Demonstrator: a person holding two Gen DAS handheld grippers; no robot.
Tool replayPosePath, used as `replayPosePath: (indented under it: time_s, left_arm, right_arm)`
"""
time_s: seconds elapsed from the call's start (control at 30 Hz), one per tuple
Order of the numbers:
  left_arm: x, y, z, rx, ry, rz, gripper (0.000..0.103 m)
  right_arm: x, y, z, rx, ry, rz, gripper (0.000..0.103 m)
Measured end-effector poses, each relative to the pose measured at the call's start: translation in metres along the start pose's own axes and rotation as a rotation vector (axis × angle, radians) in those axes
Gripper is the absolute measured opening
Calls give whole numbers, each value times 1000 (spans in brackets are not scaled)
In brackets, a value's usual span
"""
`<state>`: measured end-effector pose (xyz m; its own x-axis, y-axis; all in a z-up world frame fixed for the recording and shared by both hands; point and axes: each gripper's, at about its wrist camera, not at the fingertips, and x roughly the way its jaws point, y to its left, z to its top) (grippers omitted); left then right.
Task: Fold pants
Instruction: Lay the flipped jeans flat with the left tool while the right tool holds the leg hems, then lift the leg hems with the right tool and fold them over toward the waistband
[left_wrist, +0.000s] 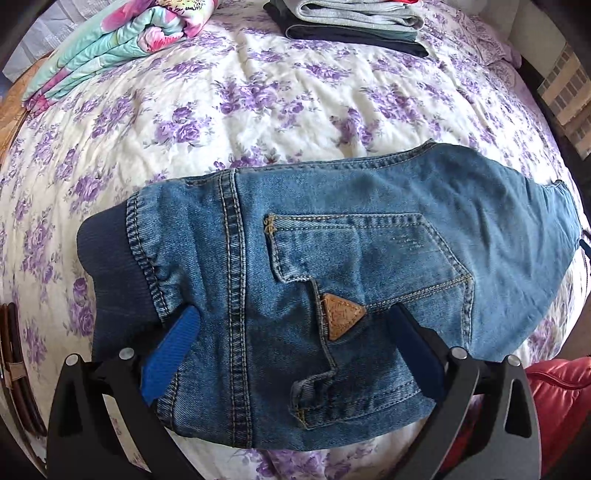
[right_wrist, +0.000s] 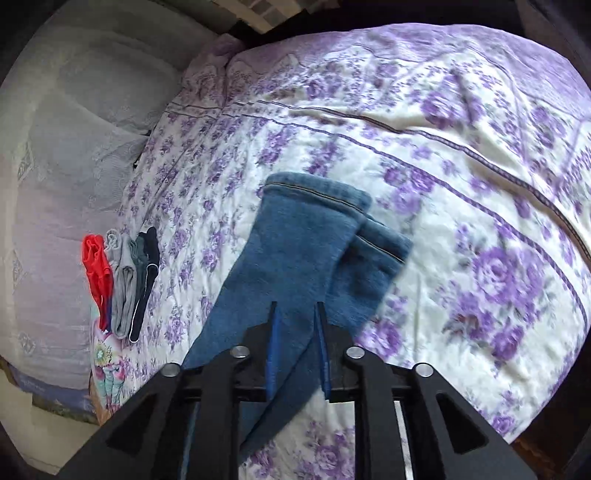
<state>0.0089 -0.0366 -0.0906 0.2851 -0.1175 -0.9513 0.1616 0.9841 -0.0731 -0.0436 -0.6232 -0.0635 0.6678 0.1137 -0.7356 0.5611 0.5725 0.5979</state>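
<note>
Left gripper (left_wrist: 291, 354) spread wide over waist end of jeans (left_wrist: 332, 266) on bedspread (left_wrist: 258, 103), gripping nothing. Jeans' long axis ran left-right. Right gripper (right_wrist: 297, 325) nearly closed, apparently pinching leg end; cuffs (right_wrist: 321, 199) beyond fingertips, nearer right.

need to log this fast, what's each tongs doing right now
Left tongs: open, fingers resting on the jeans, gripping nothing.
Right tongs: shut on the jeans' legs.
</note>
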Motion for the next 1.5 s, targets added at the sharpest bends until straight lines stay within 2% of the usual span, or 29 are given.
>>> replayPosePath:
  time_s: [0.17,0.3,0.37,0.43,0.5,0.57,0.63,0.7,0.77,0.83,0.87,0.9,0.93,1.0,1.07,1.13,1.17,1.23,1.27,1.33,1.37,1.43,1.47,1.5]
  left_arm:
    - [0,-1,-2,-4,-5,11,99]
    - [-3,1,-3,-32,-20,-2,99]
    - [-7,7,-4,-71,-41,-28,98]
    - [-12,16,-5,-122,-62,-78,98]
    - [-15,25,-6,-169,-77,-127,98]
    - [-15,26,-6,-183,-79,-144,98]
    - [-13,24,-5,-174,-72,-133,98]
    - [-12,20,-3,-158,-57,-116,98]
    - [-12,18,-1,-147,-46,-109,98]
    - [-13,18,0,-146,-42,-112,98]
    - [-15,19,0,-147,-46,-112,98]
    - [-20,17,0,-145,-59,-106,98]
    - [-24,16,0,-138,-75,-93,98]
    - [-34,12,1,-117,-113,-58,98]
    - [-36,11,1,-109,-122,-44,98]
    - [-30,17,-1,-137,-98,-24,98]
    - [-27,21,-4,-158,-91,-8,98]
    - [-26,31,-10,-204,-91,-22,98]
    - [-29,33,-13,-212,-101,-27,98]
    - [-40,36,-17,-221,-123,22,98]
    - [-46,38,-19,-229,-138,58,98]
    - [-57,47,-25,-269,-177,52,98]
    - [-58,52,-27,-299,-184,33,98]
    - [-54,59,-28,-332,-174,22,98]
  right_arm:
    - [22,-10,2,47,44,-26,36]
    - [30,-15,6,74,45,8,37]
    - [21,-5,10,31,22,45,6]
    - [1,12,12,-50,-5,82,6]
    - [-14,14,10,-129,-17,36,5]
    - [-5,-15,2,-83,37,-34,5]
    - [6,-40,-8,10,71,-21,6]
    - [3,-41,-7,45,45,2,10]
    - [-11,-35,1,20,-4,-40,15]
    - [-36,-25,10,-36,-135,-159,16]
    - [-47,-17,14,-74,-191,-189,16]
    - [-52,-1,17,-141,-217,-176,16]
    - [-50,16,19,-220,-205,-148,16]
    - [-30,68,7,-445,-113,-41,18]
    - [-3,119,-21,-639,21,95,40]
    - [32,162,-63,-819,206,231,51]
    - [55,177,-87,-897,329,254,54]
    - [105,183,-130,-996,539,184,54]
    - [121,177,-139,-1014,567,141,55]
    - [118,182,-134,-1002,547,155,51]
    - [111,191,-127,-991,544,198,44]
    - [90,218,-114,-995,493,332,43]
    - [90,234,-112,-1009,502,368,43]
    - [98,250,-114,-1023,547,390,43]
